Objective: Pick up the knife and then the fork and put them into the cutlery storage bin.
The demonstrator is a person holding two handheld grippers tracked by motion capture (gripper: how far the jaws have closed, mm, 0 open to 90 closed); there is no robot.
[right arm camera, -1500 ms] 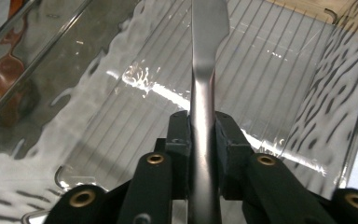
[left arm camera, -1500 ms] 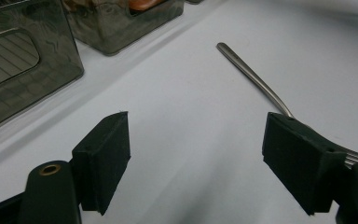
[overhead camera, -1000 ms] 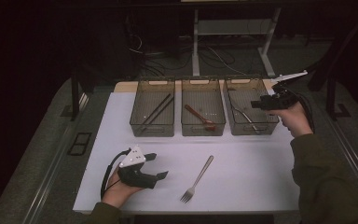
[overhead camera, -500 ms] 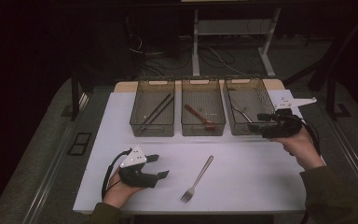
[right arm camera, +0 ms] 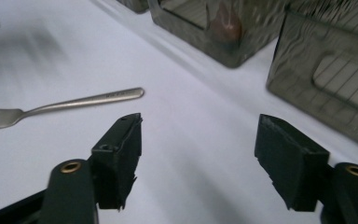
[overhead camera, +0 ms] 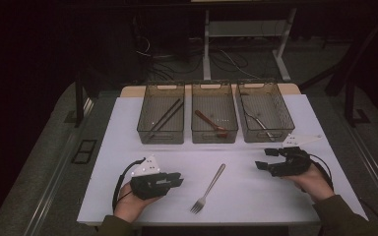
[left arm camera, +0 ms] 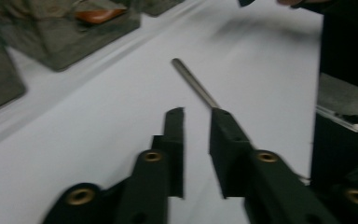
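Note:
A metal fork (overhead camera: 207, 188) lies on the white mat (overhead camera: 123, 147) near the front edge, tines toward the person. My left gripper (overhead camera: 179, 181) rests on the mat left of the fork. Its jaws have just been closing and now stand nearly together with nothing between them (left arm camera: 196, 114); the fork's handle (left arm camera: 193, 83) lies just beyond the tips. My right gripper (overhead camera: 262, 160) hovers low over the mat right of the fork. Its jaws have just been opening and stand wide apart and empty (right arm camera: 200, 123), with the fork (right arm camera: 74, 103) ahead to the left.
Three clear bins stand in a row at the back of the mat. The left bin (overhead camera: 160, 138) holds dark chopsticks (overhead camera: 165, 117). A brown spoon (overhead camera: 209, 122) lies in the middle bin (overhead camera: 214, 138), and metal cutlery (overhead camera: 257, 122) in the right bin (overhead camera: 268, 137).
The right hand came down from above the right bin toward the person and now sits low over the mat, right of the fork. The left gripper's jaws closed; that hand stayed put.

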